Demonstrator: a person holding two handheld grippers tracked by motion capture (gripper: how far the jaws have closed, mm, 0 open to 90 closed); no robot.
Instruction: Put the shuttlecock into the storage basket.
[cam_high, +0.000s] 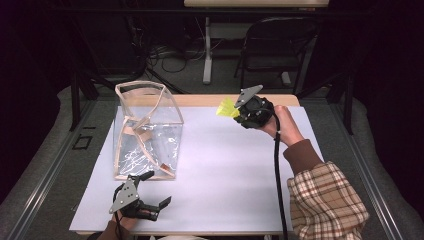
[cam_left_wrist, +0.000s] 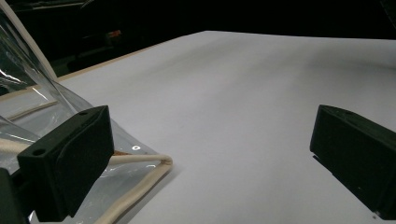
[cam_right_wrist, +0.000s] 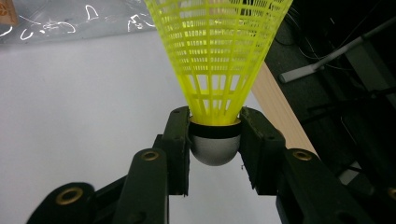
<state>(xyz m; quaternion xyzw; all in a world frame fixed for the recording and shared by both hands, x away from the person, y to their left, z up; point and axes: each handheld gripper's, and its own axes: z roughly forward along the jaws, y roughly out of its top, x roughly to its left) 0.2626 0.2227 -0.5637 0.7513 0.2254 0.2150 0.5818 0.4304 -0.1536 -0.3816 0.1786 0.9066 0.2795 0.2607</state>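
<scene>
Currently the yellow shuttlecock (cam_right_wrist: 217, 70) is being pinched at its rounded cork by the right gripper (cam_high: 239, 111), well off from the clear bag (cam_high: 147, 130); being so shallowly clamped, it is risking slipping out. The left gripper (cam_high: 150, 197) is being held open beside the bag's base.

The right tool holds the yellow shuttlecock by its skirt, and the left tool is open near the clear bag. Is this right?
Not quite. The right tool holds the shuttlecock by its grey head, not its skirt, as the right gripper view shows. The left tool is open near the bag.
</scene>
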